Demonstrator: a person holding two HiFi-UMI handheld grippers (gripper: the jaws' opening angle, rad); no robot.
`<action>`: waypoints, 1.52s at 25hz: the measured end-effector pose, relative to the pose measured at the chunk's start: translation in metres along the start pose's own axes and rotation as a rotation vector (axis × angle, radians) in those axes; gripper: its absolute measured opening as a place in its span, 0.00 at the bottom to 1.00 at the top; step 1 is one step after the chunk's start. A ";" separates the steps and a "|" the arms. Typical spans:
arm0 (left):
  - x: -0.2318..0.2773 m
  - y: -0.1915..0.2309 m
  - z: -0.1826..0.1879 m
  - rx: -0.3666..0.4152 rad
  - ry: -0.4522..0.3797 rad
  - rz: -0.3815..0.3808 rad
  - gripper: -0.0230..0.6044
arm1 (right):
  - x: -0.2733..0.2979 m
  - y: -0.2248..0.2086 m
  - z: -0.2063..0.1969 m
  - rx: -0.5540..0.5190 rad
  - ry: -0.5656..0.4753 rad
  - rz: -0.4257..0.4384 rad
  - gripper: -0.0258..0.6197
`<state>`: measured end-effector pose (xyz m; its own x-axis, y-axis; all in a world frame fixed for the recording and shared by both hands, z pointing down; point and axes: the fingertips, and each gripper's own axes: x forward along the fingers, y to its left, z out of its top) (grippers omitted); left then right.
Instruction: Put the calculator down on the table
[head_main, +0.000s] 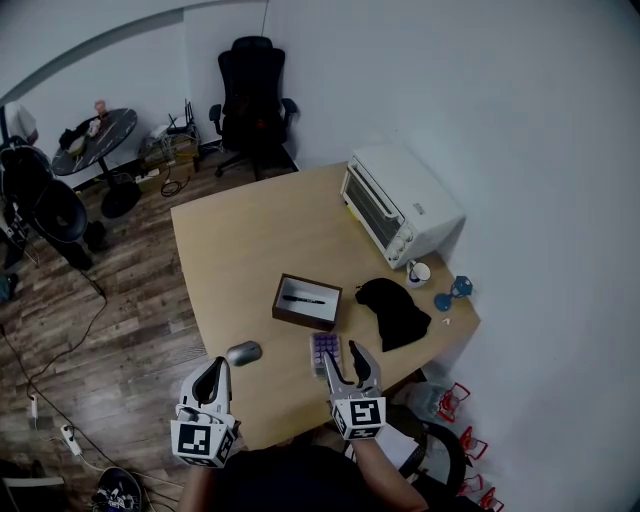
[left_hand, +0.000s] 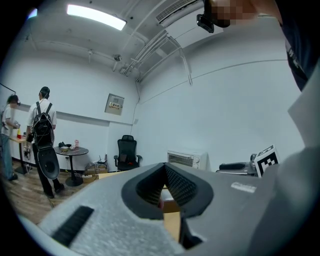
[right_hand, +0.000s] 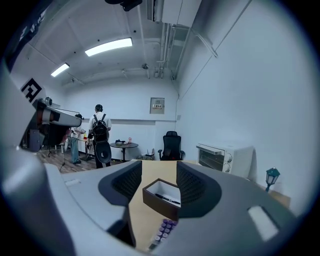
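Note:
The calculator (head_main: 323, 347), a small one with purple keys, lies flat on the wooden table (head_main: 240, 250) near its front edge. My right gripper (head_main: 341, 353) hovers just over and to the right of it, jaws wide open, nothing pressed between the pads. In the right gripper view the purple keys (right_hand: 163, 232) show low between the open jaws of that gripper (right_hand: 159, 181). My left gripper (head_main: 218, 366) hangs at the table's front left, by a grey mouse (head_main: 244, 352). The left gripper view shows that gripper (left_hand: 165, 191) with its pads meeting, holding nothing.
A brown box with a pen (head_main: 307, 301) sits just beyond the calculator. A black cloth (head_main: 393, 310), a mug (head_main: 418, 272) and a blue ornament (head_main: 453, 293) lie to the right, a white toaster oven (head_main: 400, 203) at the back right. A person (right_hand: 100, 135) stands in the room.

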<state>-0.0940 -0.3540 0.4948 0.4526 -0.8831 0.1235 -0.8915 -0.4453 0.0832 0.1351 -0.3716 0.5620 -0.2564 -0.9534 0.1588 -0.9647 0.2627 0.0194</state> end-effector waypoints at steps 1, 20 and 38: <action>0.000 0.000 0.000 -0.002 0.000 0.002 0.03 | -0.001 -0.001 0.002 -0.005 -0.009 -0.004 0.40; -0.004 0.001 -0.004 -0.005 0.010 -0.011 0.03 | -0.016 -0.002 0.020 -0.039 -0.065 -0.068 0.06; 0.000 0.001 -0.014 -0.007 0.023 -0.032 0.03 | -0.019 0.001 0.026 -0.059 -0.046 -0.045 0.06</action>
<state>-0.0943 -0.3524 0.5087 0.4812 -0.8647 0.1438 -0.8765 -0.4721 0.0941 0.1371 -0.3569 0.5330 -0.2171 -0.9698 0.1112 -0.9704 0.2268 0.0834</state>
